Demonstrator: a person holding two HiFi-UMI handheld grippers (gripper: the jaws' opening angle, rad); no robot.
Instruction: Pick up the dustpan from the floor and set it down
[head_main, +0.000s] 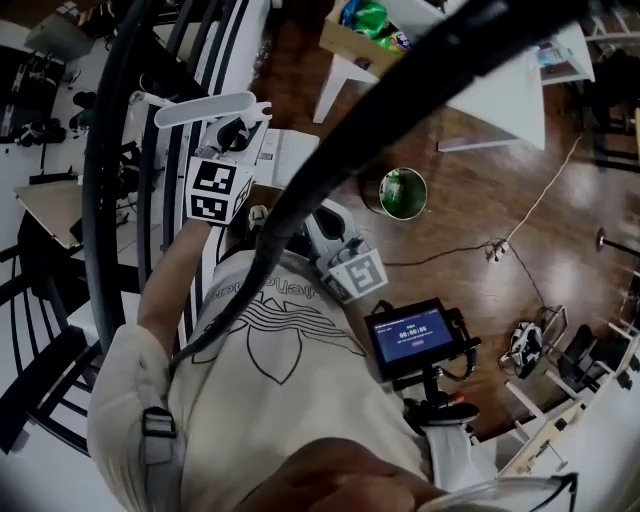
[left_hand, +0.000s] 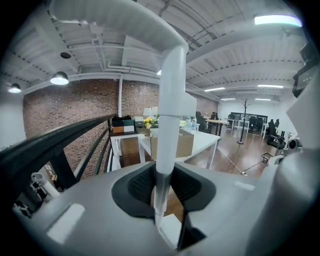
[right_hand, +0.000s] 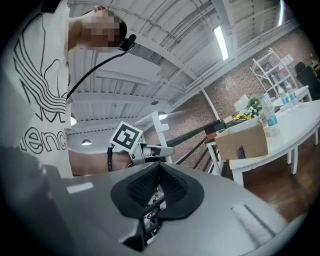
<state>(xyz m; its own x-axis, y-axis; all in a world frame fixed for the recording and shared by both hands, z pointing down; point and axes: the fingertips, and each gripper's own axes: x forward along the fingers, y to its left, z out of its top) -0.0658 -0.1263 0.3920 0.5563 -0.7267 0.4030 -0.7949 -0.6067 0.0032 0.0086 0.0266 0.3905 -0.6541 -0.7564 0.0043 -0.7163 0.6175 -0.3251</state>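
Observation:
The dustpan's long white handle (head_main: 210, 108) is gripped in my left gripper (head_main: 235, 135), held up by the black railing. In the left gripper view the handle (left_hand: 170, 100) stands upright between the black pads (left_hand: 142, 185), which press on it, and bends left at its top. The left gripper (left_hand: 162, 187) is shut on it; the pan itself I cannot make out. My right gripper (head_main: 325, 228) is close to the person's chest. In the right gripper view the right gripper (right_hand: 160, 182) has its pads together with nothing between them, facing the left gripper's marker cube (right_hand: 125, 136).
A black stair railing (head_main: 110, 150) runs along the left. A green bin (head_main: 403, 192) stands on the wooden floor, with a white table (head_main: 500, 90) and a cardboard box (head_main: 360, 35) beyond. A cable (head_main: 540, 200) crosses the floor. A small screen (head_main: 412, 338) hangs at the person's waist.

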